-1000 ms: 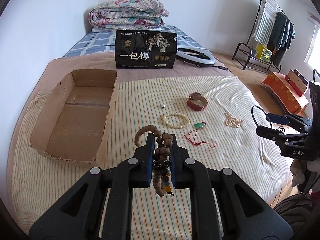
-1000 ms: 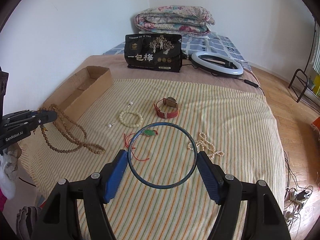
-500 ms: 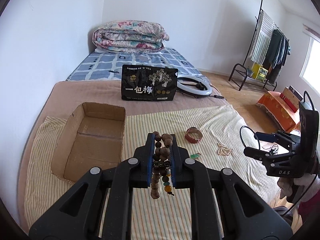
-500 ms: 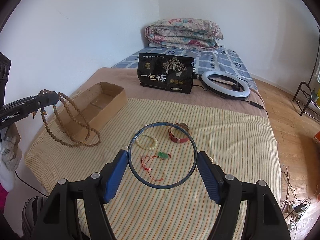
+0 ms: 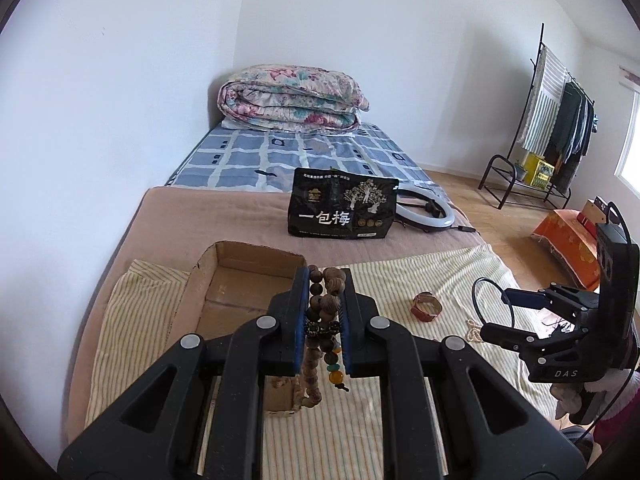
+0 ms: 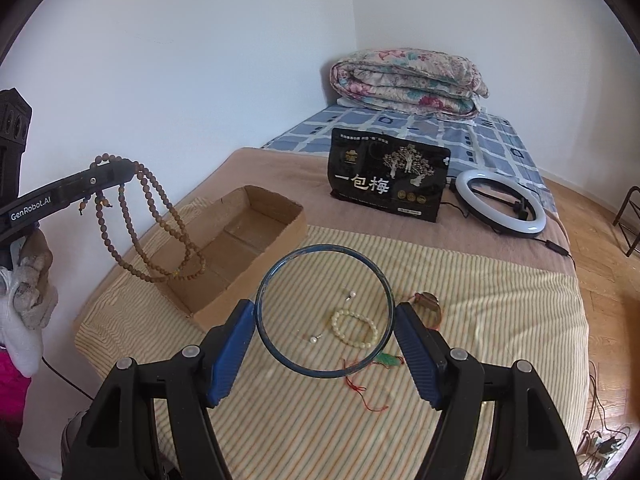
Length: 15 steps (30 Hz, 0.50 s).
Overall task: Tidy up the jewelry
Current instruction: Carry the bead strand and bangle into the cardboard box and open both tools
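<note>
the left gripper [image 5: 323, 312] is pinched on a long brown bead strand [image 5: 325, 308]; in the right wrist view the strand [image 6: 156, 224] hangs in loops in the air over the near end of the box [image 6: 240, 252]. the right gripper [image 6: 324, 320] is closed against the outer edge of a thin blue hoop [image 6: 324, 310], holding it flat above the cloth.

the surface is a bed. a yellow striped cloth [image 6: 480, 320] covers the near part, over a plain tan blanket [image 6: 280, 168]; further back lies a blue checked sheet [image 6: 460, 132] with a folded floral quilt [image 6: 408, 80] at the wall. the open cardboard box sits on the left edge of the cloth. a black pouch [image 6: 388, 176] with white characters stands upright on the blanket, and a white ring light [image 6: 500, 204] lies just beside it to the right.

loose on the cloth, seen through and around the hoop: a cream bead bracelet [image 6: 354, 328], two small pearl pieces [image 6: 352, 294], a green pendant on red cord [image 6: 386, 360], and a red watch [image 6: 430, 306]. the left wrist view also shows a pale pearl strand [image 5: 474, 330] near the watch.

the walls are white and the floor [image 6: 600, 240] is wood. a clothes rack [image 5: 556, 128] with hanging garments stands at the far right, with an orange box [image 5: 568, 240] on the floor nearby.
</note>
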### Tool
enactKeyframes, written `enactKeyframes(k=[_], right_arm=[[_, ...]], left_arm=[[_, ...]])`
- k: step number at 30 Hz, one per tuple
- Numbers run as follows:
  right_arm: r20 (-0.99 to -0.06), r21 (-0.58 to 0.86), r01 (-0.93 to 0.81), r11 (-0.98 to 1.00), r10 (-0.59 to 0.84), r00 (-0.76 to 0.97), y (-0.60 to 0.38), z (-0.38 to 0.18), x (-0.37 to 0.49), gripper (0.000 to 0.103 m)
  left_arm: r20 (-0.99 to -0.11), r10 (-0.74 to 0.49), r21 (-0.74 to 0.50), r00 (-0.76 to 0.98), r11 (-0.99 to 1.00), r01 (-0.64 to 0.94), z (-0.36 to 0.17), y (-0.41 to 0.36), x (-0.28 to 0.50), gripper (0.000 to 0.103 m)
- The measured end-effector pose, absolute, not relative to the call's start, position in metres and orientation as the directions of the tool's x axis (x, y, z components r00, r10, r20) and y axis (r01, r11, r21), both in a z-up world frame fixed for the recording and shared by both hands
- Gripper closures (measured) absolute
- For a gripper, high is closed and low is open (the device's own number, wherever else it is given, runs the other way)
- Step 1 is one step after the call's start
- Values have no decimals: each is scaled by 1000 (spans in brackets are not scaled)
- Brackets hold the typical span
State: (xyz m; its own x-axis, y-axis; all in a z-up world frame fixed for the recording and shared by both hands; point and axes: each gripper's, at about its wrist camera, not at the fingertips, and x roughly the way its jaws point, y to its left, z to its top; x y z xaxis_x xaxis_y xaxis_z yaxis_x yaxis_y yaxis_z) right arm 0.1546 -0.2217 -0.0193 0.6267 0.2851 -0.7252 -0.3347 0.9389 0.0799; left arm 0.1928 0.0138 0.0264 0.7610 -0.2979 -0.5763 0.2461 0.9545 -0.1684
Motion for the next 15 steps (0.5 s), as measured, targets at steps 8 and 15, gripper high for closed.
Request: enactKeyframes(k=[8, 15], right_arm=[[-735, 98, -379, 920, 324, 596, -174, -30, 188, 30], [-747, 130, -400, 907, 355, 562, -139, -47, 223, 30]], left_arm=[[-606, -249, -164, 756, 968, 188, 6, 47, 215, 91], [-636, -216, -160, 741, 976, 147, -18, 71, 227, 91]])
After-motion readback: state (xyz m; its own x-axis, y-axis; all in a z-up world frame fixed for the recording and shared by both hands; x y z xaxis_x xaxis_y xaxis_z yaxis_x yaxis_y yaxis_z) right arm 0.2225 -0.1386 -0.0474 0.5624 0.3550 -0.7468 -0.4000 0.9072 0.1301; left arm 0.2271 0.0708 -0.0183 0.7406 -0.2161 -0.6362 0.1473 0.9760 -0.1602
